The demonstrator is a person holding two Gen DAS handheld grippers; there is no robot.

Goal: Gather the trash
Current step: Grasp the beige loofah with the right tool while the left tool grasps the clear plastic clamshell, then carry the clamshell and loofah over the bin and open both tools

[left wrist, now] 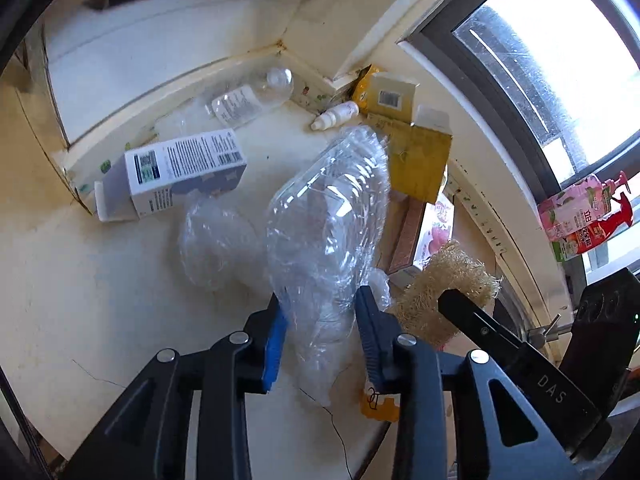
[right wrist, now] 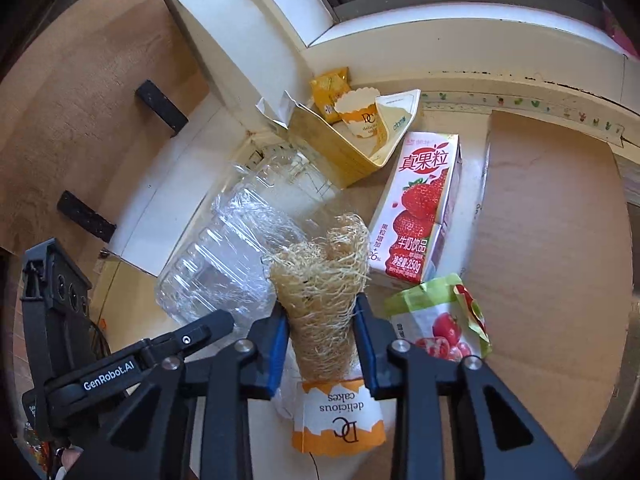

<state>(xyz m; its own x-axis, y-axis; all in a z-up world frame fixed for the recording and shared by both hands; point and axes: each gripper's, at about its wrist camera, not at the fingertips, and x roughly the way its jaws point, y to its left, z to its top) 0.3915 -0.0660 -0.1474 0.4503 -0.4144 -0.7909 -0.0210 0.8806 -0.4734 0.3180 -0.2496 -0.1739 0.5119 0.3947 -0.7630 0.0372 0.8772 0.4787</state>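
Observation:
My left gripper (left wrist: 320,320) is shut on a crumpled clear plastic clamshell container (left wrist: 332,216), which also shows in the right wrist view (right wrist: 224,264). My right gripper (right wrist: 320,320) is shut on a tan loofah sponge (right wrist: 324,288), seen in the left wrist view (left wrist: 444,280) beside the right gripper's finger. Trash lies on the cream counter: a white and grey carton (left wrist: 176,172), a clear bottle (left wrist: 252,98), a small white bottle (left wrist: 336,115), a yellow box (left wrist: 420,152), a strawberry milk carton (right wrist: 420,208), a paper cake cup (right wrist: 336,416) and a green snack bag (right wrist: 444,320).
A window (left wrist: 552,60) with a sill runs along the right, with a pink and red spray bottle (left wrist: 588,212) on it. A brown cardboard sheet (right wrist: 540,240) lies to the right. Another cake cup (right wrist: 362,118) sits in the open yellow box (right wrist: 340,148). Walls close the counter's corner.

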